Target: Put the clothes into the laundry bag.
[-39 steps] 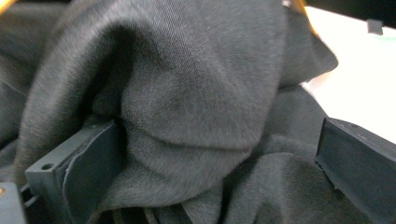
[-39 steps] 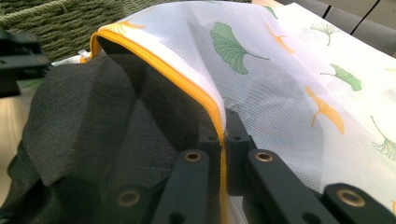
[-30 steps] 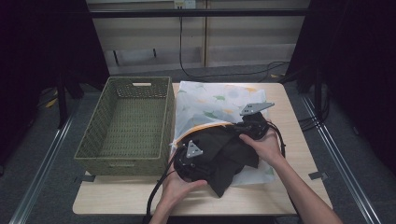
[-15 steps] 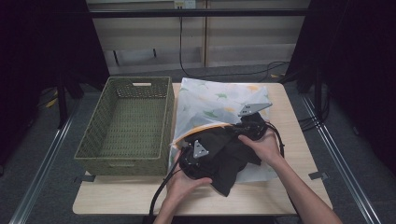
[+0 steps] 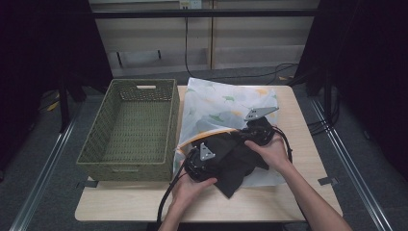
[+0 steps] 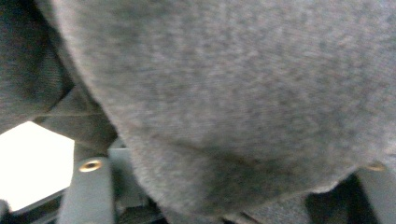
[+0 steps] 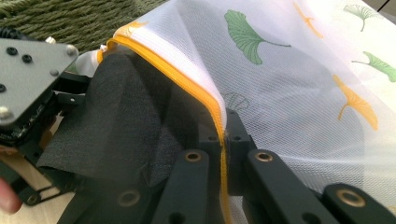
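A white mesh bag (image 5: 226, 103) printed with green and yellow leaves lies on the table, its mouth edged by a yellow zipper rim (image 5: 211, 134). A dark garment (image 5: 235, 161) is bunched at that mouth. My right gripper (image 5: 240, 131) is shut on the yellow rim (image 7: 187, 79), jaws together (image 7: 224, 135), holding the mouth up. My left gripper (image 5: 219, 156) is buried in the garment. Its jaws have just been closing, and grey-black cloth (image 6: 233, 93) lies between them and hides the pads. The right gripper view also shows the garment (image 7: 126, 116) against the left gripper's grey plate (image 7: 28, 88).
A green woven basket (image 5: 96, 130) stands empty on the table's left half, right beside the bag. Bare tabletop (image 5: 288, 202) shows along the near edge and to the right. Both forearms come in from the bottom. Cables trail on the floor behind the table.
My left gripper has edged slightly up and right into the dark garment, toward the bag's mouth. The right gripper and the yellow rim have stayed where they were.
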`<control>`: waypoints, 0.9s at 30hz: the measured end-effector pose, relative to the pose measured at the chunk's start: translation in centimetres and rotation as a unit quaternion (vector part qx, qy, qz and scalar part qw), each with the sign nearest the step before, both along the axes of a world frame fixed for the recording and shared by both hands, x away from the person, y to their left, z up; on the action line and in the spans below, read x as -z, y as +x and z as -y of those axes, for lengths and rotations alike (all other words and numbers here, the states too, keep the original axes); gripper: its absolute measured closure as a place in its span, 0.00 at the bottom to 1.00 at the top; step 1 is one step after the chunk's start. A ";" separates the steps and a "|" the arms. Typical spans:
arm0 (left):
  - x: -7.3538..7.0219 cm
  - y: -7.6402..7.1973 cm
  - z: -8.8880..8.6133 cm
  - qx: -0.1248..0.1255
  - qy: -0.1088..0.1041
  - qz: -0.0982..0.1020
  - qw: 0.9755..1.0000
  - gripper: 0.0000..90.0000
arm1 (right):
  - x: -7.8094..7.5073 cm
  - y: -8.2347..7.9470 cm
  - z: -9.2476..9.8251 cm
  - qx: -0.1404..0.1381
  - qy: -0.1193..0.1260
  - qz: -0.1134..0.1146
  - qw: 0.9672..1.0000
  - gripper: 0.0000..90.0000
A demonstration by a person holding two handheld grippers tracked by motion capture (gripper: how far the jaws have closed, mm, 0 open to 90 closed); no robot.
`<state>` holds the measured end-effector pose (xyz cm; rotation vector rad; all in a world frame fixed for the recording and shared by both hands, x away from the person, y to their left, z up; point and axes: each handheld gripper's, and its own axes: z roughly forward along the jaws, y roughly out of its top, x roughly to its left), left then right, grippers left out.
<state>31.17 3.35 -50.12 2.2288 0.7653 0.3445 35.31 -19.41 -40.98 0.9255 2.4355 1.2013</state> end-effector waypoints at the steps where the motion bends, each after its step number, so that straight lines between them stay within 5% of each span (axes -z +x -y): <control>1: 0.0 0.0 0.0 0.002 0.002 0.000 1.000 0.41 | 0.0 0.0 0.0 0.001 0.000 -0.002 1.000 0.99; 10: -0.3 0.2 0.0 0.005 0.012 0.015 1.000 0.60 | -0.1 -0.1 0.2 0.006 0.000 0.001 1.000 0.99; 15: -0.7 0.2 -0.1 -0.004 0.006 0.003 1.000 0.68 | -0.2 0.0 0.4 0.005 0.004 0.000 1.000 0.99; 19: -1.0 0.5 -0.9 -0.008 -0.042 -0.010 0.999 0.75 | -0.5 -0.1 0.7 0.009 0.008 0.005 1.000 0.99; 22: -1.4 0.5 -1.3 -0.004 -0.056 -0.010 0.998 0.76 | -0.9 -0.2 0.9 0.009 0.015 0.009 1.000 0.99; 27: -2.3 0.2 -1.3 -0.003 -0.103 -0.007 0.995 0.78 | -1.8 -0.6 1.0 0.009 0.027 0.017 0.999 0.99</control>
